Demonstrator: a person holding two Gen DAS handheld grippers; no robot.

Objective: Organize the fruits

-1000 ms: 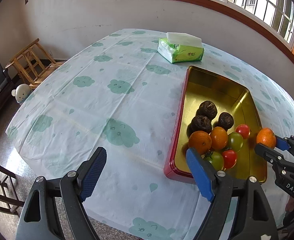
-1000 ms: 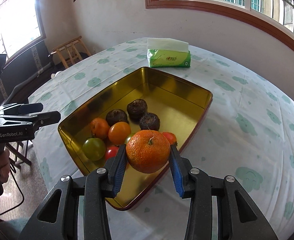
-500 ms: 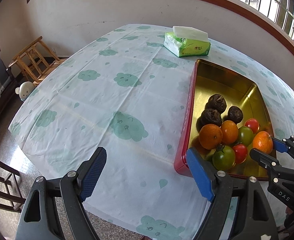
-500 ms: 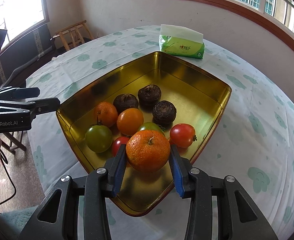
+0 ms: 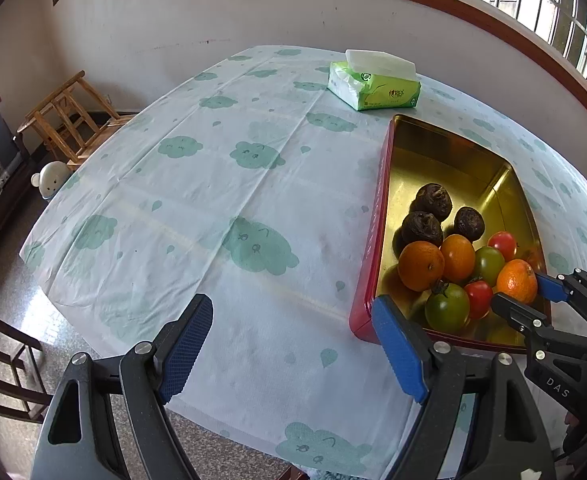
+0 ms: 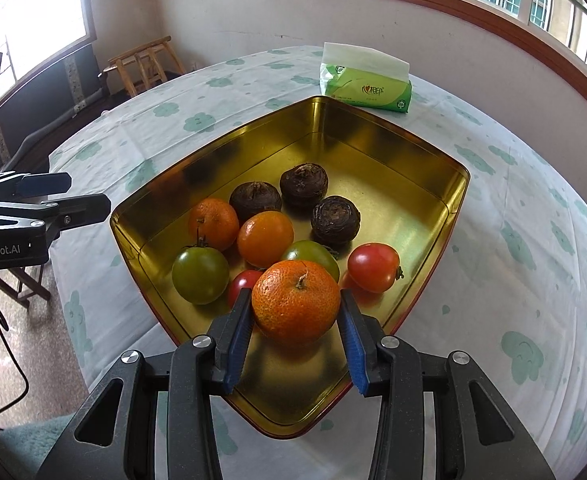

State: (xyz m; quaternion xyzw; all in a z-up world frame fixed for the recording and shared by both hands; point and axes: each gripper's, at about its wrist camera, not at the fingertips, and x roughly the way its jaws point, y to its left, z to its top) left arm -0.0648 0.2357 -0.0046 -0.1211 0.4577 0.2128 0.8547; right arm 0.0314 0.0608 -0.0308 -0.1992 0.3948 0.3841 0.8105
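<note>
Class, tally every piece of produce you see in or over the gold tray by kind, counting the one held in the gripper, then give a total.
Oranges: 3, one clamped in the right gripper, two loose
Green tomatoes: 2
Red tomatoes: 2
Dark brown round fruits: 3
Total: 10

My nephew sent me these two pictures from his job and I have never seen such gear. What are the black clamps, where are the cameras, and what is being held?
No robot here: a person holds a two-finger clamp in each hand, with a wide-angle camera on each looking along its fingers. One picture comes from the left gripper, open over the tablecloth. The other comes from the right gripper, which is shut on a mandarin over a gold tray holding more mandarins, tomatoes and dark round fruits. A tissue pack lies behind.
</note>
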